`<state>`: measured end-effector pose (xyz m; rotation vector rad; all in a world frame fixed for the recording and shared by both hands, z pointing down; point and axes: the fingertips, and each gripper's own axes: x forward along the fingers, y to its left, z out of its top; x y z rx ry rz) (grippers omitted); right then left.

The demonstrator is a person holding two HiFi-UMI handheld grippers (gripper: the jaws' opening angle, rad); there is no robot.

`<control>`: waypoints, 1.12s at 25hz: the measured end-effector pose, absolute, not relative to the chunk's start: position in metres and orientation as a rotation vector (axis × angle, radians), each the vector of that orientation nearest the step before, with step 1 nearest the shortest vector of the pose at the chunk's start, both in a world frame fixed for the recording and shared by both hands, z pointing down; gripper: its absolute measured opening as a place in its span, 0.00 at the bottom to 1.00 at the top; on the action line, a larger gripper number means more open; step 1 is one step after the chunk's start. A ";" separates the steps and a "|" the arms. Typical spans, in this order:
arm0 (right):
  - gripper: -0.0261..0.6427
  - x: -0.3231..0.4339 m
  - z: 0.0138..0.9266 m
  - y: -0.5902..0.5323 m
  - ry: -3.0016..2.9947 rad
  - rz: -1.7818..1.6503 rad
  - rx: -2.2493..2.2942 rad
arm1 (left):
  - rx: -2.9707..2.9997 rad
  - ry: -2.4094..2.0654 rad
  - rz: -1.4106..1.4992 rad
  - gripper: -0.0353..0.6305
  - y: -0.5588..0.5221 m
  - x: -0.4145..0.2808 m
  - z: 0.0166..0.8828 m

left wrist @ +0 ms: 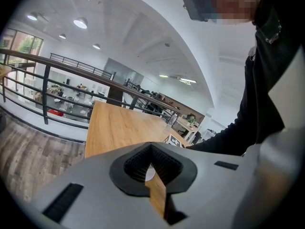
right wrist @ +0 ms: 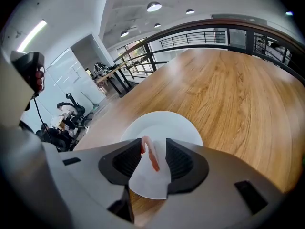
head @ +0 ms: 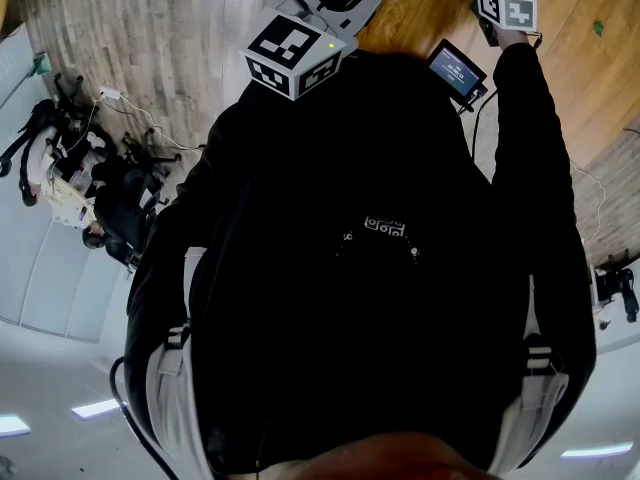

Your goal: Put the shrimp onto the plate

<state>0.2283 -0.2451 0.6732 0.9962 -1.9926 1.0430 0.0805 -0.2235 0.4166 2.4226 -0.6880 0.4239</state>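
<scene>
The shrimp (right wrist: 150, 155) sits between the pads of the right claw (right wrist: 153, 150), which stands open. Its long axis runs away from the claw, and its far end is close to one pad (right wrist: 125, 160). The plate (right wrist: 178, 128) is right beneath it, though I can't tell if they touch. The plate is near one edge of the desk (right wrist: 228, 89), with wide bare wood beyond. The right arm reaches forward. The left claw (left wrist: 152, 165) is closed on nothing, above the desk.

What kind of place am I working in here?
Probably an open-plan office or lab: a long wooden table, a black railing behind it, and round ceiling lights overhead.
</scene>
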 end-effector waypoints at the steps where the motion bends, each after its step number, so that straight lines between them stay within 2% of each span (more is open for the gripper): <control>1: 0.27 0.231 0.673 -0.245 -1.987 1.041 1.008 | 2.421 -0.689 0.423 0.05 -0.223 0.080 0.417; 18: 0.26 0.264 0.659 -0.257 -1.914 1.004 1.204 | 2.430 -0.668 0.427 0.05 -0.220 0.080 0.416; 21: 0.19 0.262 0.655 -0.259 -1.928 0.984 1.198 | 2.431 -0.668 0.427 0.05 -0.220 0.080 0.416; 22: 0.12 0.261 0.652 -0.259 -1.937 0.985 1.196 | 2.432 -0.667 0.427 0.05 -0.220 0.080 0.416; 23: 0.10 0.259 0.650 -0.259 -1.951 0.990 1.189 | 2.434 -0.665 0.426 0.05 -0.220 0.080 0.415; 28: 0.07 0.243 0.637 -0.263 -2.016 0.984 1.136 | 2.460 -0.649 0.411 0.05 -0.228 0.078 0.407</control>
